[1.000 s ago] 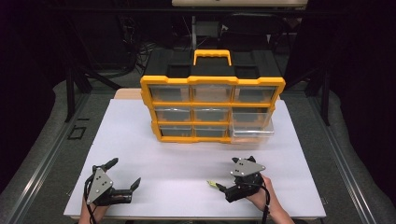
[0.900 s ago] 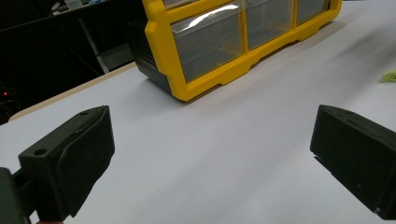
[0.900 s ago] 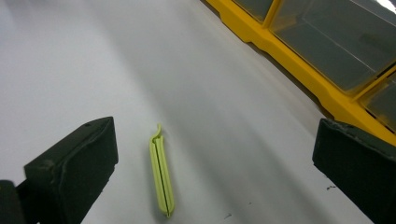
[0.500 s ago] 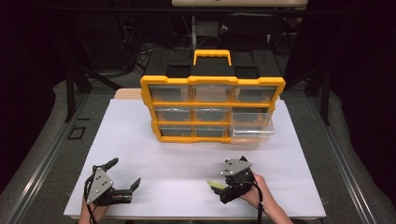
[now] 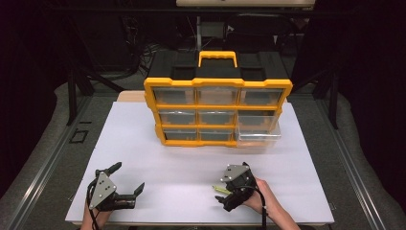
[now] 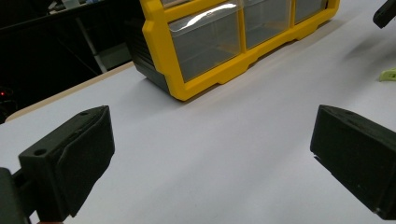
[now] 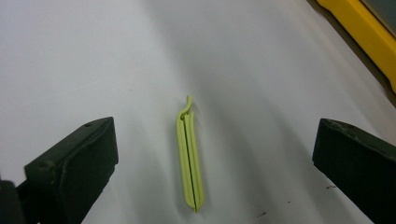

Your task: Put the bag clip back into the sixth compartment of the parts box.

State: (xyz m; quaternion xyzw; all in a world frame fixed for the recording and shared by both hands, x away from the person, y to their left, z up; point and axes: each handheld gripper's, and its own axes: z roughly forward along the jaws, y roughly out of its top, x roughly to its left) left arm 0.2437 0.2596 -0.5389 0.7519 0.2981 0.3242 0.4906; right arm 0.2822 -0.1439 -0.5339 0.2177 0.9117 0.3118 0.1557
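Observation:
A thin lime-green clip (image 7: 189, 156) lies flat on the white table, midway between the wide-apart jaws of my right gripper (image 7: 208, 172), which is open and touches nothing. From above, the clip (image 5: 219, 189) pokes out at the left of my right gripper (image 5: 221, 190) near the table's front edge. My left gripper (image 5: 128, 179) rests open at the front left with nothing between its jaws (image 6: 210, 163). A yellow-and-black drawer organiser (image 5: 218, 111) stands at the back middle, and its bottom right clear drawer (image 5: 258, 136) is pulled out.
The white tabletop (image 5: 143, 143) lies bare between the grippers and the organiser. The organiser's yellow corner (image 6: 187, 88) sits far ahead of the left jaws. Dark floor, cables and stands surround the table.
My right gripper has moved left and slightly forward, turning over the green clip so that the clip now lies between its jaws. The left gripper has stayed put.

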